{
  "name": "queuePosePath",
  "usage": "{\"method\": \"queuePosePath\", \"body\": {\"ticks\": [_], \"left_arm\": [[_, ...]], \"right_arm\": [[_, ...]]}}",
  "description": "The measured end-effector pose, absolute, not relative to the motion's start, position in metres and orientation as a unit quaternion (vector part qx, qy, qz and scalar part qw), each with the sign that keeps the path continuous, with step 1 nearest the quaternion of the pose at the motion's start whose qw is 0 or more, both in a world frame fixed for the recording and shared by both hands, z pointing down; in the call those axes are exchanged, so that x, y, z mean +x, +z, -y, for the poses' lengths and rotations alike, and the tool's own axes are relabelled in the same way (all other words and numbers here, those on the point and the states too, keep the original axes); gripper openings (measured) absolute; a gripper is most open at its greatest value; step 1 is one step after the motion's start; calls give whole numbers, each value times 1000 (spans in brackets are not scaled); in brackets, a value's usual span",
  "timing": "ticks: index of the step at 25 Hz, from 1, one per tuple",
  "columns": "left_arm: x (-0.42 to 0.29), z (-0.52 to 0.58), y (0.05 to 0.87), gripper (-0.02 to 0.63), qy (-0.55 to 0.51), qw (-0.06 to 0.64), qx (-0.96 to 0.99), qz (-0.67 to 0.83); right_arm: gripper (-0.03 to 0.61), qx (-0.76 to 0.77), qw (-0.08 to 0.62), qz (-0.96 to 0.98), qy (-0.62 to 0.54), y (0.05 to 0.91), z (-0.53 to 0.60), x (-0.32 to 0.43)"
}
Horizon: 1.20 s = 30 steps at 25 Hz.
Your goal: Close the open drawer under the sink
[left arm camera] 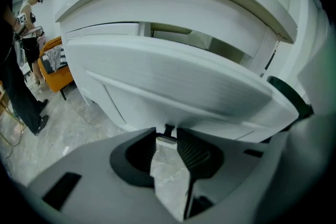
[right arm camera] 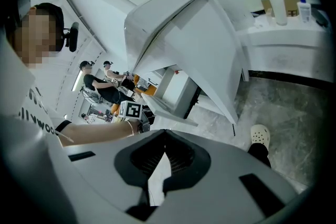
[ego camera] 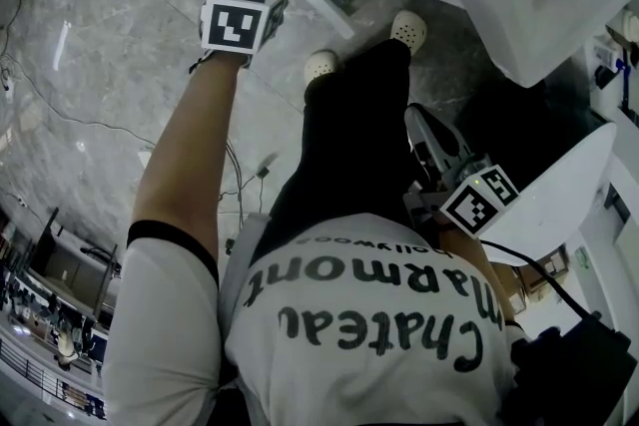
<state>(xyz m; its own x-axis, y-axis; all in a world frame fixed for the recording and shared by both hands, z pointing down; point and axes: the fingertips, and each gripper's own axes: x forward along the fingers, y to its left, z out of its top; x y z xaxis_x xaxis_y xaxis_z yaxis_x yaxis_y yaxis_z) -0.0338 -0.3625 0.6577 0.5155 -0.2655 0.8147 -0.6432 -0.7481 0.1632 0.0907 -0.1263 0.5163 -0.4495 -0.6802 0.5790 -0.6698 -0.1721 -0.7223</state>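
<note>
The drawer [left arm camera: 173, 86] stands pulled out from the white cabinet [left arm camera: 173, 8], directly ahead of the left tongs [left arm camera: 167, 139]. These tongs are set at a moderate width and appear to clamp the small pull [left arm camera: 168, 130] at the drawer front's lower edge, probably so that the push runs straight inward. The right tongs [right arm camera: 163, 135] are closed, empty and held back beside the body, away from the work. The shirt [ego camera: 369, 314] reads "Chateau Marmont".

Left arm [ego camera: 185, 155] stretched way out, left gripper [left arm camera: 167, 142] pinching the handle [left arm camera: 168, 138] between its tips. Right gripper [right arm camera: 164, 132] tucked in by the hip, angled down, jaws closed, empty.
</note>
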Motion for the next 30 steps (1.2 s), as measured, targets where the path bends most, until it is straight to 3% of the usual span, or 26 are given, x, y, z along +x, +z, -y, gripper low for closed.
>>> {"method": "queuePosePath", "body": {"ticks": [30], "left_arm": [[14, 389, 643, 117, 244, 217, 872, 364]], "right_arm": [[11, -499, -9, -662, -559, 557, 126, 97]]}}
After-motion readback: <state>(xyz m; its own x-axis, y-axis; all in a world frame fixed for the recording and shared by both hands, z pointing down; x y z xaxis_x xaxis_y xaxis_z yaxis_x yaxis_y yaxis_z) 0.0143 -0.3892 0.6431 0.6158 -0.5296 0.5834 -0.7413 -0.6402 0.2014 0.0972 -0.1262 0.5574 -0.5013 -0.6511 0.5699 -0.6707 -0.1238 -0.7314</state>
